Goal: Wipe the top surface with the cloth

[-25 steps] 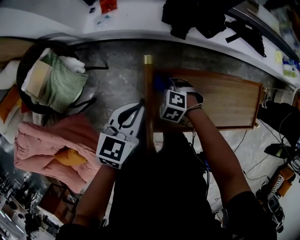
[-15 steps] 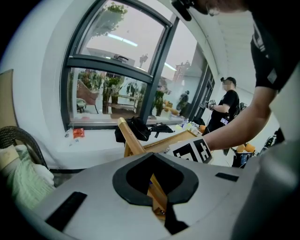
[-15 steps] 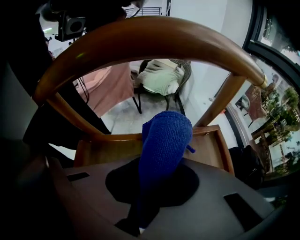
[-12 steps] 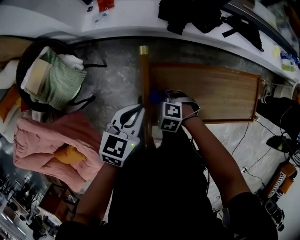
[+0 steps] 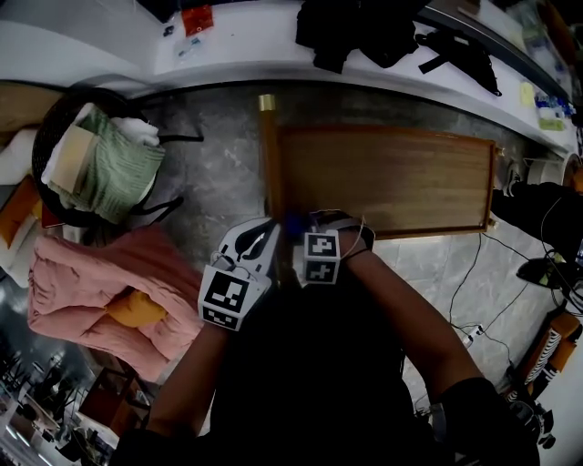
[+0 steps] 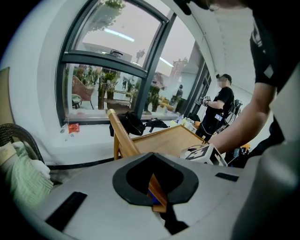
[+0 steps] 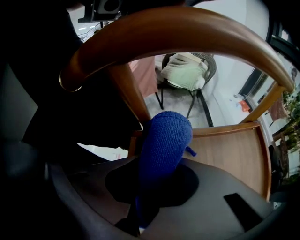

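Note:
A wooden chair is seen from above, its seat to the right of its curved back rail. My right gripper is shut on a blue cloth at the seat's near left corner, against the rail. In the right gripper view the rolled blue cloth sticks out of the jaws under the back rail, with the seat beyond. My left gripper is shut on the back rail near its lower end, just left of the cloth.
A dark wicker chair holding green and white cloths stands at the left, with a pink blanket below it. A white ledge with black clothes runs along the back. Cables lie on the floor at the right. A person stands far off.
My right gripper has drawn the blue cloth along the seat's left edge toward me, down to the near corner. The left gripper stays on the back rail.

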Demonstrator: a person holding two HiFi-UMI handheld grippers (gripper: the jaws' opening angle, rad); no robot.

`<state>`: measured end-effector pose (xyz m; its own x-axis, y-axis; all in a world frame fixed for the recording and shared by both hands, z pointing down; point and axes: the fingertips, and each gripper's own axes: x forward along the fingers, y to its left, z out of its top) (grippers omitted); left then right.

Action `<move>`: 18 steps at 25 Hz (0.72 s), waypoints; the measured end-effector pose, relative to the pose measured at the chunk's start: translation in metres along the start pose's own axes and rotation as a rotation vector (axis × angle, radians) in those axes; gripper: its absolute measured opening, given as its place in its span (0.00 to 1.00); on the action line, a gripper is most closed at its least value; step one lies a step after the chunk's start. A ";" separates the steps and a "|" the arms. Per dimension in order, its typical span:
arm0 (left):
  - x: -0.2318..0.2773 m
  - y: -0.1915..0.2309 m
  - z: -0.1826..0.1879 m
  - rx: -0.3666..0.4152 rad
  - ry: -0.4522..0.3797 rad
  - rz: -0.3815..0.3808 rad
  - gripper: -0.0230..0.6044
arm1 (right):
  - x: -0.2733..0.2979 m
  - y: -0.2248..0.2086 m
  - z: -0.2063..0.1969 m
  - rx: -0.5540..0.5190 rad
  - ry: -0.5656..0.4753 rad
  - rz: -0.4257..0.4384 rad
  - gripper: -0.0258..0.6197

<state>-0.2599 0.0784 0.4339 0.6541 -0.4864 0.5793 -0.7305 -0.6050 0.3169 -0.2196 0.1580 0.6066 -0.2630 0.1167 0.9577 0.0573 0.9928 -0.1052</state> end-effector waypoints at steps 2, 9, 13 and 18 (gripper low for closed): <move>0.000 0.000 0.001 0.001 -0.003 0.001 0.05 | 0.002 0.008 -0.001 -0.014 0.012 0.025 0.11; -0.002 0.002 0.004 -0.002 -0.012 0.014 0.05 | 0.004 0.014 -0.002 -0.052 0.037 0.110 0.11; 0.001 0.005 0.013 0.012 -0.023 0.013 0.05 | -0.008 -0.007 -0.008 -0.031 0.027 0.073 0.11; 0.015 0.021 0.040 0.062 -0.041 0.012 0.05 | -0.045 -0.091 -0.019 0.029 -0.008 -0.157 0.11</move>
<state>-0.2571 0.0330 0.4188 0.6536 -0.5183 0.5515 -0.7256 -0.6363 0.2619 -0.1946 0.0618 0.5785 -0.2741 -0.0398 0.9609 -0.0129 0.9992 0.0377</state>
